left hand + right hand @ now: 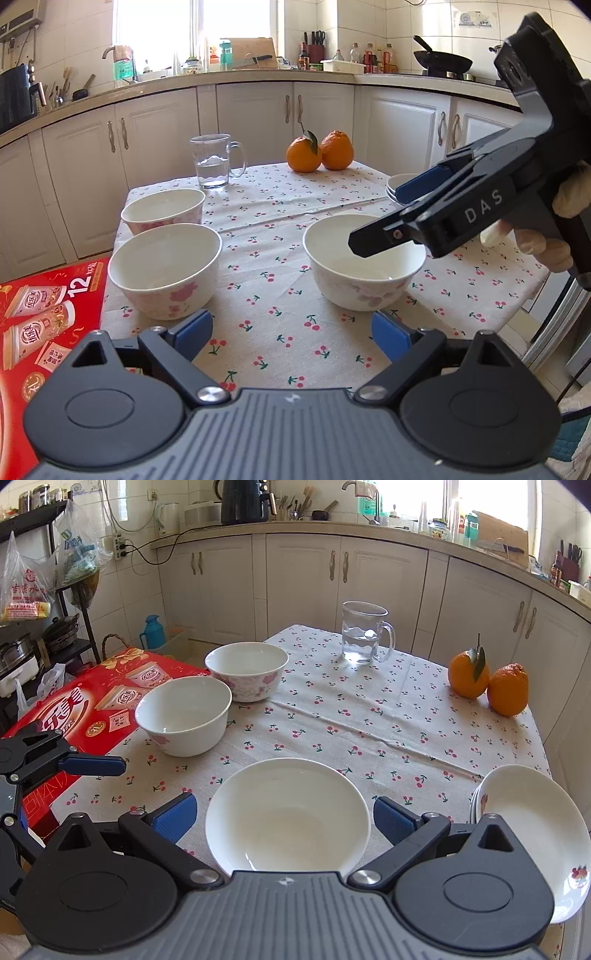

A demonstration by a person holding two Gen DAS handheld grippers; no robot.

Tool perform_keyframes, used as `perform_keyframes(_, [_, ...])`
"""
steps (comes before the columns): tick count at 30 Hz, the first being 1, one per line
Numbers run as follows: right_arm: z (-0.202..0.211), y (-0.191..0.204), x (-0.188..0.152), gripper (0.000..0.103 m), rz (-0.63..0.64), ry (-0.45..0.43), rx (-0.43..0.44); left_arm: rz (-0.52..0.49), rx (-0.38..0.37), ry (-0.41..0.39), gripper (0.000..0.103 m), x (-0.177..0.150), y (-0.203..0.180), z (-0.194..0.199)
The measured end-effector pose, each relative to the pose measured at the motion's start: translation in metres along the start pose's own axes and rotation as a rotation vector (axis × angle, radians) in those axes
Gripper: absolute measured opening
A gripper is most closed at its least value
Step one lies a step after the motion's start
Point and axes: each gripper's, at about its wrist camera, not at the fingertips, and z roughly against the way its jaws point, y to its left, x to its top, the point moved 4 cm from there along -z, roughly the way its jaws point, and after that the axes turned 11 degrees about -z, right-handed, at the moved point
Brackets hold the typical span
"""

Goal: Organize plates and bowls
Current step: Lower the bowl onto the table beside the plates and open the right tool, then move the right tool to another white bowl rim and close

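Note:
Three white bowls with pink flowers stand on the cherry-print tablecloth [288, 332]. In the left wrist view the near left bowl [164, 269], the far left bowl [162, 210] and the right bowl [364, 260] show. My left gripper [291, 332] is open and empty, low over the cloth between the near left and right bowls. My right gripper [284, 816] is open, its fingers on either side of the right bowl [288, 816] without touching it; it also shows over that bowl in the left wrist view [388, 214]. A stack of white plates [532, 827] lies at the right.
A glass mug of water [214, 160] and two oranges [319, 151] stand at the table's far side. A red gift box [40, 317] sits beside the table's left edge. Kitchen cabinets and a countertop ring the room behind.

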Motion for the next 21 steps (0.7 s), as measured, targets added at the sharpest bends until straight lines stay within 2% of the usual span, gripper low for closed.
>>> perform_keyframes(3, [-0.001, 0.008, 0.003, 0.103, 0.019, 0.001, 0.012, 0.03, 0.0, 0.001, 0.093, -0.004, 0.008, 0.003])
perform_keyframes(8, [-0.008, 0.02, 0.009, 0.103, 0.034, 0.01, 0.034, 0.041, 0.048, 0.014, 0.093, -0.009, 0.022, 0.001])
perform_keyframes(15, [-0.027, 0.036, 0.021, 0.103, 0.055, 0.028, 0.065, 0.008, 0.124, 0.033, 0.093, -0.011, 0.045, -0.008])
perform_keyframes(21, [-0.05, 0.046, 0.034, 0.103, 0.066, 0.052, 0.085, 0.007, 0.142, 0.045, 0.093, -0.011, 0.065, -0.023])
